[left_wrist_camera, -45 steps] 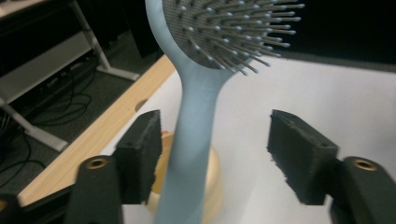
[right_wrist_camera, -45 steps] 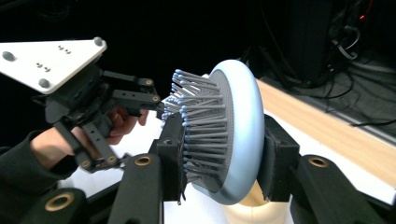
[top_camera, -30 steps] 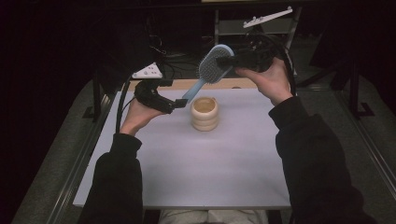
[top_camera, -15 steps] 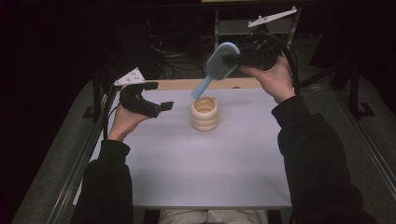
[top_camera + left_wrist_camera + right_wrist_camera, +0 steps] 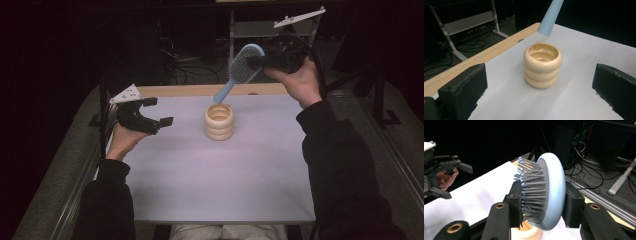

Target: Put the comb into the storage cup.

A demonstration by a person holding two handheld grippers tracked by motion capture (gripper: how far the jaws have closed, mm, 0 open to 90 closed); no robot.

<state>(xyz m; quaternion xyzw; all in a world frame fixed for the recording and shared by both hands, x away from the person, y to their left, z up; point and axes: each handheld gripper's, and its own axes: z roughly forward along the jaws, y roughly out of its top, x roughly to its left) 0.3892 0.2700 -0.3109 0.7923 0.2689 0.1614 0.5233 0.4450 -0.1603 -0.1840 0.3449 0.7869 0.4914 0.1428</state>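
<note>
Hairbrush point(image 5: 240, 67), pale blue with grey bristles, is hanging in the air above the far part of the table point(image 5: 210, 190), its head pinched between the jaws of the right gripper point(image 5: 256, 61). In the right gripper view one jaw is pressing into the bristles and the other against the smooth blue back of the head point(image 5: 551, 192). The handle is slanting down and toward the person's left, its tip hovering just above the rim of the cream ribbed cup point(image 5: 219, 121) without touching it; the left gripper view is showing that blue tip point(image 5: 550, 17) hanging over the far edge of the cup point(image 5: 542, 65).

The cup is standing upright on the white table surface, near the far wooden edge point(image 5: 474, 58), and looks like three stacked rings with an open top.

The left gripper point(image 5: 159, 111) is sitting well to the left of the cup, raised a little off the table in the person's left hand point(image 5: 122, 140), its jaws spread wide and gripping nothing. Its grey three-cornered plate point(image 5: 126, 93) is pointing up and back. The right hand point(image 5: 300, 82) is lifting its gripper high beyond the table's far edge.
</note>
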